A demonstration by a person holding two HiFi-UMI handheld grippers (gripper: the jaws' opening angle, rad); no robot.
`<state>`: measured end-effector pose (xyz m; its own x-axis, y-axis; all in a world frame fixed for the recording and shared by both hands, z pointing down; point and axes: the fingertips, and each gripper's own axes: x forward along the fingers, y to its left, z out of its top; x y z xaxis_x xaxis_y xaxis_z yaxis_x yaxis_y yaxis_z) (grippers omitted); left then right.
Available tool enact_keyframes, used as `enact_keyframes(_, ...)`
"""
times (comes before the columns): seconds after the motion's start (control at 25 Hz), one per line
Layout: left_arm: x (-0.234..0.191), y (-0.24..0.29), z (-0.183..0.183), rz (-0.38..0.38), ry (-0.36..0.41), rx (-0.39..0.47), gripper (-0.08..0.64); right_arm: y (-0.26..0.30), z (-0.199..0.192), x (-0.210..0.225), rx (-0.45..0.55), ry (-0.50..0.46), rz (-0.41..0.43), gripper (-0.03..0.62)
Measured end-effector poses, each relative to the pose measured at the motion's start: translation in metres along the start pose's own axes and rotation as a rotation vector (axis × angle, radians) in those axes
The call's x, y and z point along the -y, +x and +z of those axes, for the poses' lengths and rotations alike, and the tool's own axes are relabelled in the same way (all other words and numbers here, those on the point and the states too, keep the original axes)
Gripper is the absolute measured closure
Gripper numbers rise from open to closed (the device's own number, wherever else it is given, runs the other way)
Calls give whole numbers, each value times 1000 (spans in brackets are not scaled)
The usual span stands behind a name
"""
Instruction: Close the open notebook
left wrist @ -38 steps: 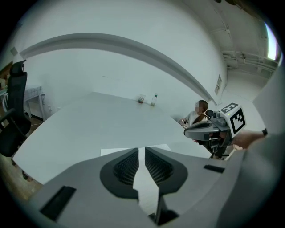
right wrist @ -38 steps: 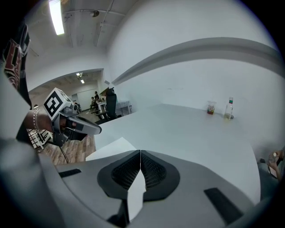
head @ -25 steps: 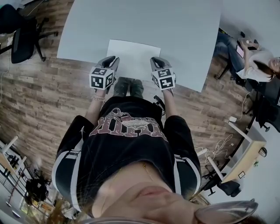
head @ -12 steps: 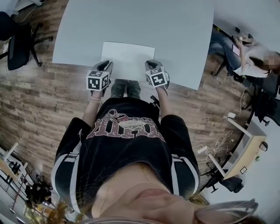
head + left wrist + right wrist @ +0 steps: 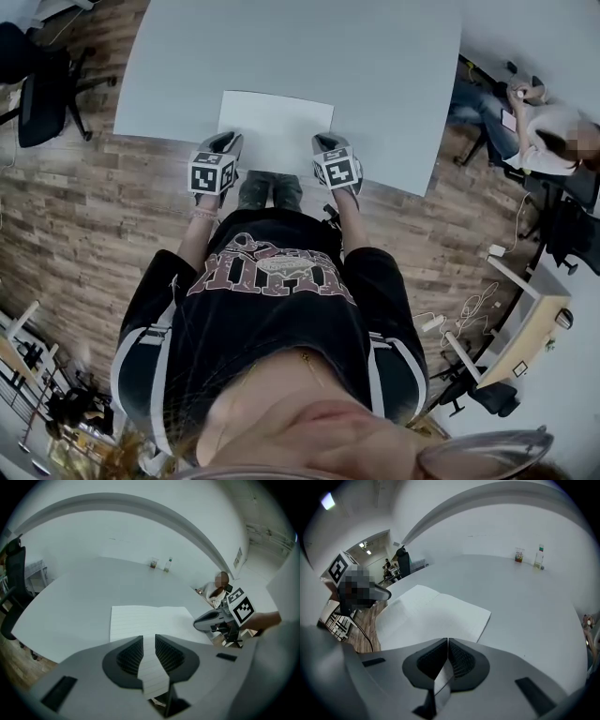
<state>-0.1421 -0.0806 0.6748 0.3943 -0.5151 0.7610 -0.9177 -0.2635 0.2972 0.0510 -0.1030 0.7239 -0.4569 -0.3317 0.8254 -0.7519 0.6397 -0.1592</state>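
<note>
Grippers lower over the open notebook (image 5: 277, 127)
Since 1 second ago the left gripper (image 5: 225, 139) and right gripper (image 5: 326, 141) sank to its near edge on the bench (image 5: 281, 47); left jaws apart, empty; right jaws together.

Flat white open notebook (image 5: 276, 127), faint grey ruled lines across the pages. Smooth pale grey desk (image 5: 375, 66), plain. Grey shells on left gripper (image 5: 225, 141) and right gripper (image 5: 326, 142), each with a black-and-white square-patterned marker cube (image 5: 209, 175). Fingers (image 5: 129, 656) dark charcoal, ribbed. Brown wood-plank floor (image 5: 75, 216). Black sweatshirt (image 5: 272, 319), dusty-pink lettering, white sleeve stripes.
</note>
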Motion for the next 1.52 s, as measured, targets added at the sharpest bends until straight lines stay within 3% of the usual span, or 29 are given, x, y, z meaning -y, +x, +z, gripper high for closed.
enact_keyframes(0.24, -10, 0, -3, 17, -24, 0, 448, -1, 5, -1, -3, -10, -28, 572)
enact_keyframes(0.84, -36, -6, -26, 52, -95, -27, 436, 3, -1, 3, -37, 19, -1, 572)
enact_keyframes(1.28, -41, -9, -51, 4, -146, -92, 396, 0, -3, 4, -53, 40, 6, 572)
enact_keyframes(1.52, -50, -9, -49, 31, -99, -107, 396, 0, 1, -1, -57, 28, 1, 572)
